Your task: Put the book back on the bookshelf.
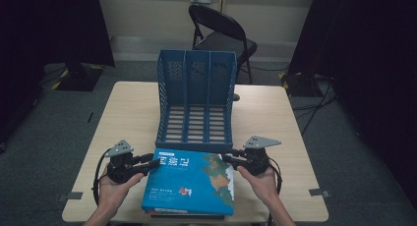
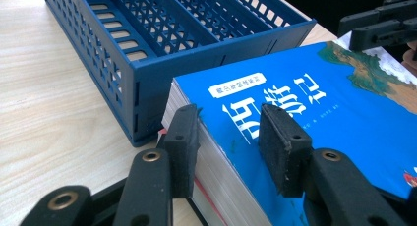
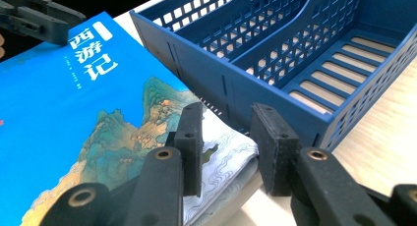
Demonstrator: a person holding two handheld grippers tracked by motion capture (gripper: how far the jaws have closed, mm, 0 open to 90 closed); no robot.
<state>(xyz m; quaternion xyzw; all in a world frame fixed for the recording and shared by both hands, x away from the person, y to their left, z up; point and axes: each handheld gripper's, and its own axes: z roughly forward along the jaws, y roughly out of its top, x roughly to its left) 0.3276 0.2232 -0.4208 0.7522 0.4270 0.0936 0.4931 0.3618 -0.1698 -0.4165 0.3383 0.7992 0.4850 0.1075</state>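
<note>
A thick blue book (image 1: 189,182) with a landscape picture and white characters on its cover lies at the table's near edge, on top of a darker book. My left gripper (image 1: 153,163) is shut on its far left corner, one pad on the cover (image 2: 319,113) and the other against the page edges; its jaws (image 2: 228,137) span the book's thickness. At the far right corner my right gripper (image 1: 227,158) is shut on the book (image 3: 74,118), with the corner between its pads (image 3: 231,137). A hand holds each gripper.
A blue three-slot file rack (image 1: 196,88) stands just behind the book, its open slots facing me (image 2: 147,49) (image 3: 295,54). The wooden table (image 1: 128,118) has bare room at both sides. A black folding chair (image 1: 221,34) stands beyond the table.
</note>
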